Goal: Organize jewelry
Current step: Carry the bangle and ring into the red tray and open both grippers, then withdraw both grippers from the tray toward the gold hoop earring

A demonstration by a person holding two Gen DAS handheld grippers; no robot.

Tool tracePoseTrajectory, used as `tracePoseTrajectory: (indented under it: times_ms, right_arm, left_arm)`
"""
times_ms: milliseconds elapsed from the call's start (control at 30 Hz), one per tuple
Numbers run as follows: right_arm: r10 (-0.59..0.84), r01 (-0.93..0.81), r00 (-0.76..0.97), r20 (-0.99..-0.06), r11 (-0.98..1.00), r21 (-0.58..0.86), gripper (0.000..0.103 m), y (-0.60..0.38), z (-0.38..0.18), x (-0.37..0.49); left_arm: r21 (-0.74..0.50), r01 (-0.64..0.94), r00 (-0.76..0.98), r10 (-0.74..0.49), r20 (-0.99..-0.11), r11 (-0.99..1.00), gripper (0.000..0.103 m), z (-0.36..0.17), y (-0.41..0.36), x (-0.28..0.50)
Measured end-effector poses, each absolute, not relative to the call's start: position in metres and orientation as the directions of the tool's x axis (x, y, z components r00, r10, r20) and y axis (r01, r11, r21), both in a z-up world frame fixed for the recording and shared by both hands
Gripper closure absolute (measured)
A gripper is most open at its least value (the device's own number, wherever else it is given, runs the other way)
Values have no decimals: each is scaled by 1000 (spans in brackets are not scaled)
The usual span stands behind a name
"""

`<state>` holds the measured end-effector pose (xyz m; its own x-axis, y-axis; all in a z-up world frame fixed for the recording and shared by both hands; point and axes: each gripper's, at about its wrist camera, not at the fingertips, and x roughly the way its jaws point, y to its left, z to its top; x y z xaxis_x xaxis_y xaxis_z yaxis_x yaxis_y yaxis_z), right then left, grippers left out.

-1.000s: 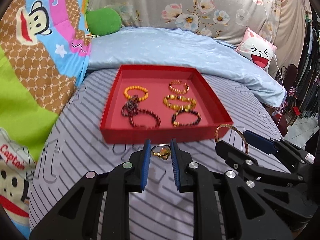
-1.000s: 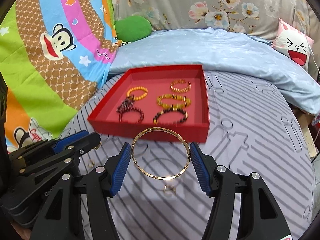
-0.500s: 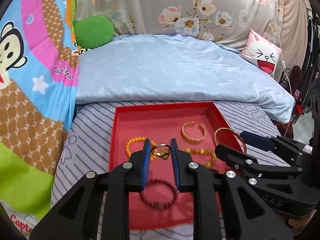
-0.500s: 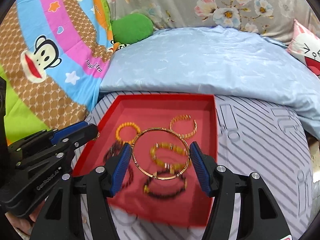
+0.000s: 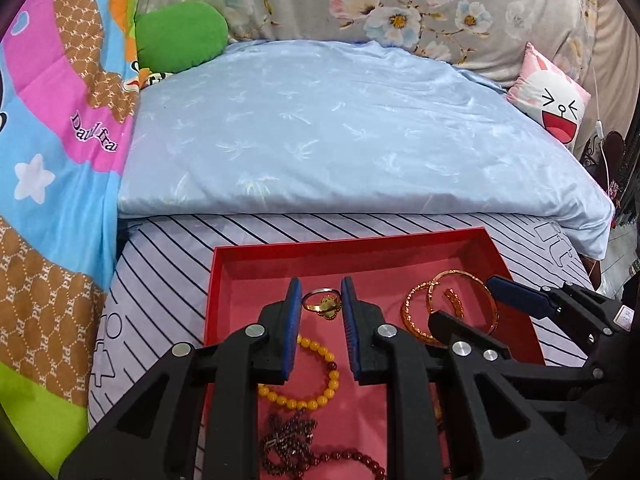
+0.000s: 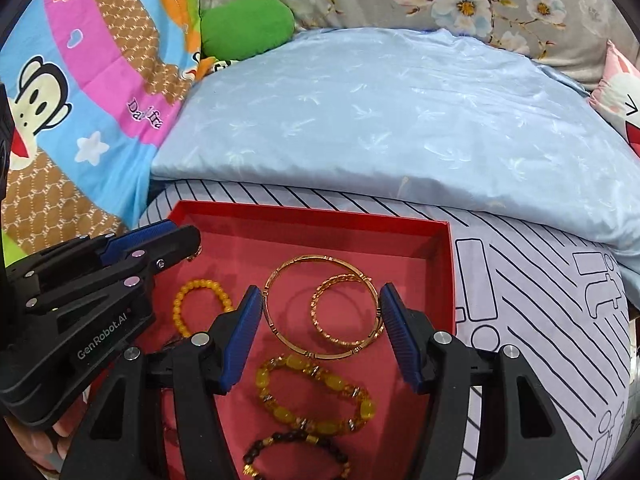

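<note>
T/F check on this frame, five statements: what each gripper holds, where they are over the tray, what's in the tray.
1. The left gripper holds a ring. True.
2. The right gripper is empty. False: it is shut on a gold bangle.
3. Both grippers are over the red tray. True.
4. The tray holds no jewelry. False: a yellow bead bracelet and other bracelets lie in it.
5. The tray sits on the blue quilt. False: it sits on the striped sheet, in front of the quilt.

Red tray (image 5: pixel 224 264), blue floral-print pillow (image 5: pixel 340 128)
</note>
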<state>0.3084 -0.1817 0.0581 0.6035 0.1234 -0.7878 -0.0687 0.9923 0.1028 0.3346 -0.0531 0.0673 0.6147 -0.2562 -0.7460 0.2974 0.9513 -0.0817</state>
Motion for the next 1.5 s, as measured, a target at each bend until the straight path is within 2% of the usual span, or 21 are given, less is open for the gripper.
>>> tracePoseTrajectory:
  times_ms: [300,767,867,900,933,1267,1500]
  right_arm:
    - [99,-76,592,-800,995,67,44,-178,50,315]
    - [68,-51,598,-799,998,46,44,-177,47,315]
    - [65,-45,602,-796,998,48,44,-179,49,314]
    - [68,-46,602,-795,998,51,44,-179,49,313]
    - [69,-45,604,-794,998,52,44,-180,51,312]
    - [54,-62,656,-753,998,18,44,-176,78,275]
    - [92,-69,692,-716,996,61,42,-180,107,222]
  left_arm:
    - [-93,294,595,-258,-762,951,83,56,-60,346]
    - [-61,237,601,-196,-775,970,83,47,-51,349]
    - [-36,218,616,-166,-770,975,69,49,-51,347]
    - [-33,212,620,-161,-768,977,60,50,-50,347]
    - [-30,208,625,-156,-765,978,57,51,-49,346]
    - [-44,226,645,-183,-742,973,57,74,-42,313]
    - [-17,249,674,-186,-715,968,55,96,-35,262]
